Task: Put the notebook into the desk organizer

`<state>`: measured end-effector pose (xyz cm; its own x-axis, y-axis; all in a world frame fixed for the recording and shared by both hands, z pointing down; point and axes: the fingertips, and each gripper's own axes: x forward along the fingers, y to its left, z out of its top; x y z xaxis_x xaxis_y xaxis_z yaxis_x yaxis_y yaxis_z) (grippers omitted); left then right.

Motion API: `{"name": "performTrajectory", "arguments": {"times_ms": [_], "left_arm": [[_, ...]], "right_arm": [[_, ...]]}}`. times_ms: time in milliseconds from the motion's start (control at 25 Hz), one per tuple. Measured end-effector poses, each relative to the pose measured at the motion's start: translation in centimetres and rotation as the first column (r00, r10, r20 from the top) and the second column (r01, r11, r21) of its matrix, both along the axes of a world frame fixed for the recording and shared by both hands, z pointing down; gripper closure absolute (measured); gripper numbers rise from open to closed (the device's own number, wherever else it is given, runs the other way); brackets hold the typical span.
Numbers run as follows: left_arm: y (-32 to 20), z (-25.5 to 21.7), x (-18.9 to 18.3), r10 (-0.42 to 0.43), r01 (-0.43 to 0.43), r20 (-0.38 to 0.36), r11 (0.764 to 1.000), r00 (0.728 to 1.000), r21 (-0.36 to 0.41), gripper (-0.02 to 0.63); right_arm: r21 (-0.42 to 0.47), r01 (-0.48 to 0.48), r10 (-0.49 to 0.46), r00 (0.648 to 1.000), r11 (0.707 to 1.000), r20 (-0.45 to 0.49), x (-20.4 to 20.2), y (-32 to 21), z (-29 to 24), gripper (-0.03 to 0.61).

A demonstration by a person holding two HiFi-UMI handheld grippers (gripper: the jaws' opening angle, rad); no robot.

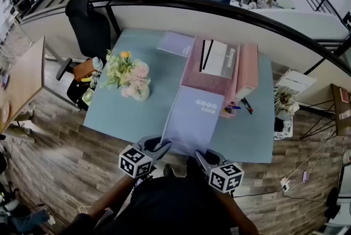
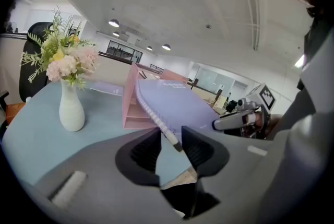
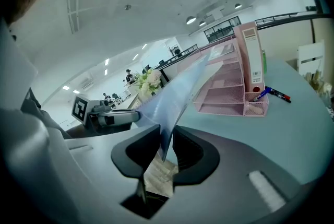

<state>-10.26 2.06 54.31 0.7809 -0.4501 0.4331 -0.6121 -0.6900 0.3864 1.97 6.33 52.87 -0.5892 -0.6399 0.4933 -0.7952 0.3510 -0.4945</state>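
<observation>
Notebook [image 1: 193, 114], lavender and spiral-bound with "GOOD LUCK" printed on its cover, is held off the light blue table [image 1: 137, 113] at the table's near edge. It slopes upward away from the person, and its far edge reaches the front of the pink desk organizer [image 1: 215, 84]; whether the two touch cannot be told. It is not yet inside the organizer. The left gripper [image 1: 157, 147] has its jaws closed on the near corner of the spiral spine, with the wire binding running up and away from between the pads. The right gripper [image 1: 202, 158] pinches the thin near edge of the cover at the opposite corner, its jaws nearly together on it. Both grippers sit low and close to the person's body with their jaws pointing forward over the table edge, their marker cubes nearest the body, and the two forearms converge from the bottom of the head view. The organizer holds upright files, and a pink box file [image 1: 248, 68] stands against its right side. Two pens [image 1: 241, 106] lie just beside its front right corner. To the left stands a white vase of flowers [image 1: 132, 79], well apart from the notebook, and a second lavender notebook [image 1: 175, 43] lies flat near the far edge.
</observation>
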Motion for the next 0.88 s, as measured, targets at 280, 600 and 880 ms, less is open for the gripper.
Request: {"name": "performTrajectory", "arguments": {"times_ms": [280, 600, 880], "left_arm": [[-0.6, 1.2, -0.1, 0.004, -0.004, 0.032, 1.0, 0.999, 0.002, 0.436], [-0.9, 2.0, 0.2, 0.001, -0.001, 0.035, 1.0, 0.999, 0.002, 0.437], [-1.4, 3.0, 0.5, 0.003, -0.002, 0.032, 1.0, 0.999, -0.022, 0.443]], "right_arm": [[-0.013, 0.005, -0.005, 1.0, 1.0, -0.015, -0.2, -0.5, 0.7, 0.503], [-0.033, 0.015, -0.016, 0.999, 0.999, -0.041, 0.0, -0.7, 1.8, 0.506], [-0.044, 0.021, -0.023, 0.999, 0.999, -0.048, 0.3, -1.2, 2.7, 0.511]]}}
